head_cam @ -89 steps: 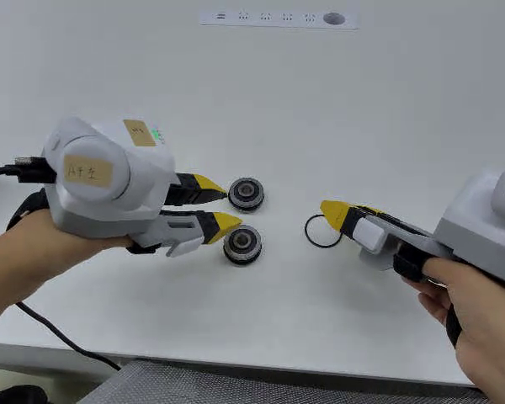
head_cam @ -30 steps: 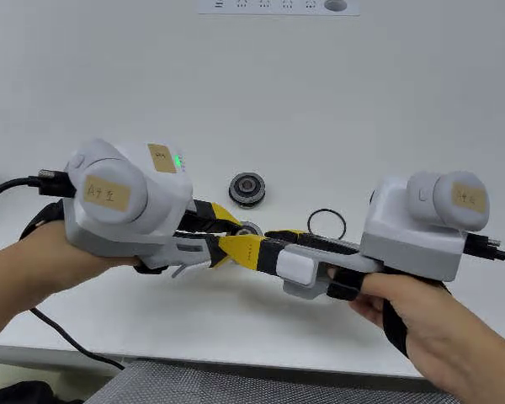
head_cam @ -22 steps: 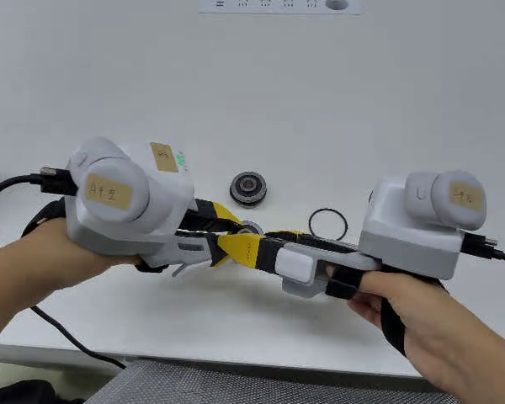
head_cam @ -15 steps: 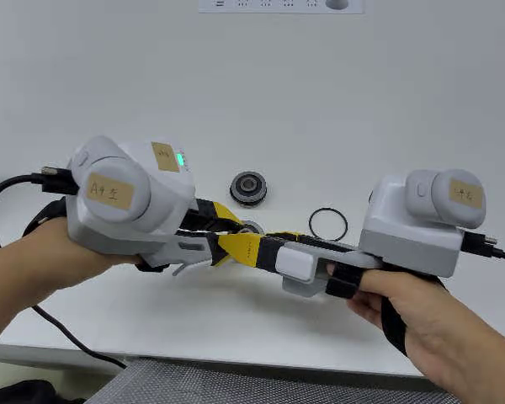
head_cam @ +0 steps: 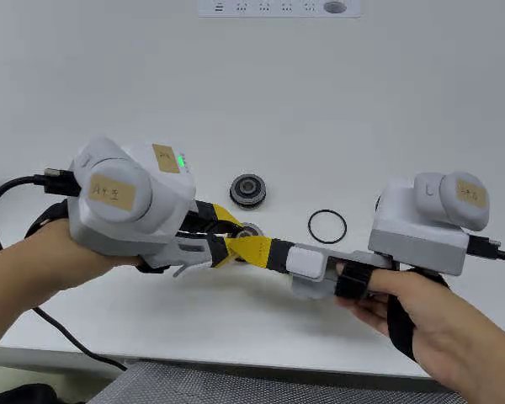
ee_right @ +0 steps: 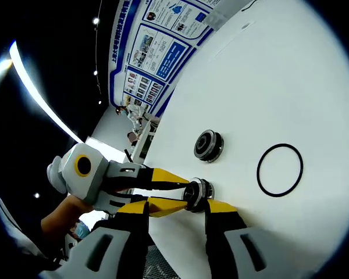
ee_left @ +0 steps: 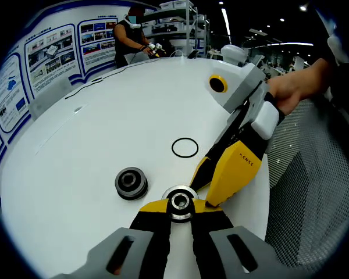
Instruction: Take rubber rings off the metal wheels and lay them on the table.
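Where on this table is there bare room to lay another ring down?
Bare: the wide stretch of table between the socket strip and the loose ring; also the strip along the near edge. Crowded: the middle, where left claw and right claw meet on a wheel, beside the second wheel.

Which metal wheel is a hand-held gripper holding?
The wheel pinched in the yellow tips of the left hand-held gripper. The other wheel sits alone on the table, untouched.

Glossy metal wheel (ee_left: 180, 203), smooth matt table (head_cam: 320, 109)
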`<state>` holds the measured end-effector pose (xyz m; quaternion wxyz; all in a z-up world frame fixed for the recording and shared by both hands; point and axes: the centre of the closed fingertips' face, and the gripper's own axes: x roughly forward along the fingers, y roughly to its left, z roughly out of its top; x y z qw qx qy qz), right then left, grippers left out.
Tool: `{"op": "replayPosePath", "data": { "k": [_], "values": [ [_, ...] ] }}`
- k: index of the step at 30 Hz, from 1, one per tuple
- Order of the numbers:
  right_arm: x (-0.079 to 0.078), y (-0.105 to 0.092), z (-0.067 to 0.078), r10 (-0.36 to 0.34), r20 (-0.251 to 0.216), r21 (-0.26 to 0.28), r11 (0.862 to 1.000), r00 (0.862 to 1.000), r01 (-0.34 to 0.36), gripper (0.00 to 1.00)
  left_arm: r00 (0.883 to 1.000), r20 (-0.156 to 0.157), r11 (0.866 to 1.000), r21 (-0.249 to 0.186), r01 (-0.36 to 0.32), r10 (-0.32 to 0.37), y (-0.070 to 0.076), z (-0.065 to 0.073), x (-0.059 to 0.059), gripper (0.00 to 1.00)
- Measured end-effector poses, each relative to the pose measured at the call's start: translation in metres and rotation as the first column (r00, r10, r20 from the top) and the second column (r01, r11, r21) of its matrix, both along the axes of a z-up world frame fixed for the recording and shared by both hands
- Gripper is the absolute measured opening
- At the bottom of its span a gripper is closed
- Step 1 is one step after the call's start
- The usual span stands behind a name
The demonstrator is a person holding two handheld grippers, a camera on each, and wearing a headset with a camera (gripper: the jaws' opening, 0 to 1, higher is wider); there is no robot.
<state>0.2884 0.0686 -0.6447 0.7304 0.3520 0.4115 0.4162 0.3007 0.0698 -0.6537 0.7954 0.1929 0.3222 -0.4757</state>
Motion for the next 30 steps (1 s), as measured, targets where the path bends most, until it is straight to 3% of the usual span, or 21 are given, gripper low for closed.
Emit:
{"op": "replayPosePath", "data": {
  "k": [13, 30],
  "values": [
    [0.003, -0.004, 0.000, -0.034, -0.014, 0.021, 0.999, 0.999, 0.035, 0.35, 1.000, -0.001, 1.000, -0.002, -0.002, 0.002, 0.000, 0.000, 0.000, 0.13],
    [0.014, -0.013, -0.019, -0.074, -0.042, -0.046, 0.996, 0.996, 0.072, 0.04, 1.000, -0.003, 1.000, -0.002, -0.008, 0.008, 0.002, 0.000, -0.001, 0.13]
  ]
}}
